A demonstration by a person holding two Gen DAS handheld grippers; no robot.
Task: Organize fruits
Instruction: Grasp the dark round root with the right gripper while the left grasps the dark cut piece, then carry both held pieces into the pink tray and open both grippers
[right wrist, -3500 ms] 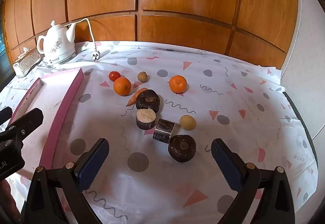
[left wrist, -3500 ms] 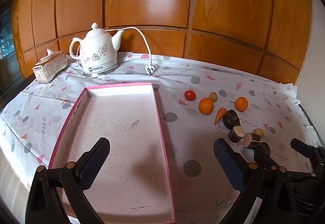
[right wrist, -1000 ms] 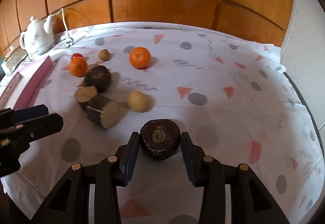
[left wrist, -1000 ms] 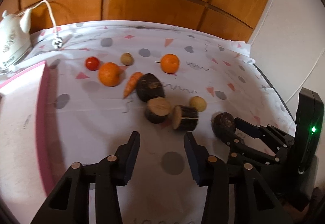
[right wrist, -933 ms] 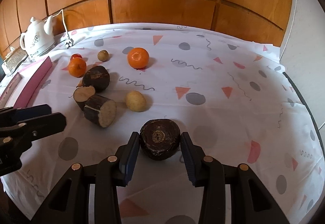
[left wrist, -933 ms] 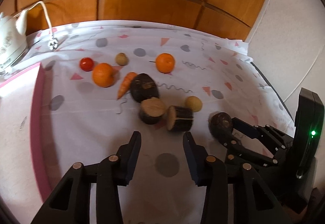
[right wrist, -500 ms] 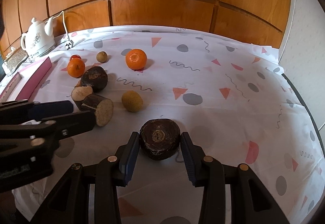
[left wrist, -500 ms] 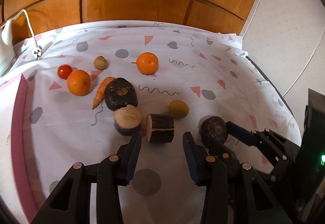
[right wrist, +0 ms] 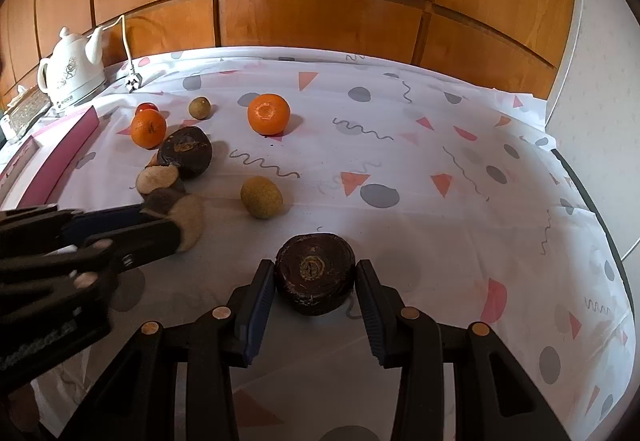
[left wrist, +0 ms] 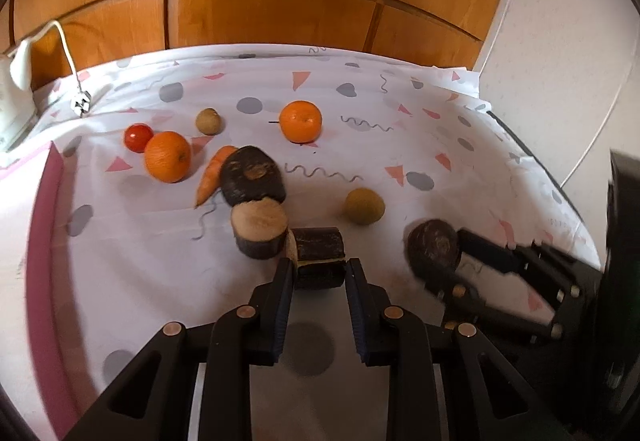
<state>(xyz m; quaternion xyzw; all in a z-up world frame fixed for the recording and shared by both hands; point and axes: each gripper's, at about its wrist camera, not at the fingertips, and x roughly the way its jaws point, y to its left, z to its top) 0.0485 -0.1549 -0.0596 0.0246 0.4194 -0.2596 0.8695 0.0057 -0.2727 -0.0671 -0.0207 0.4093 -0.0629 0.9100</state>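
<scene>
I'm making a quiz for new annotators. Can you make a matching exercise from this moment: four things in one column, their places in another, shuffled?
Things:
1. dark cut log piece
2. round dark root chunk
3. tomato
4. carrot

Places:
a. far left of the group, by the left orange
b. between the left gripper fingers
c. between the right gripper fingers
d. leaning against the big dark chunk

Pairs: 1-b, 2-c, 3-a, 4-d
</scene>
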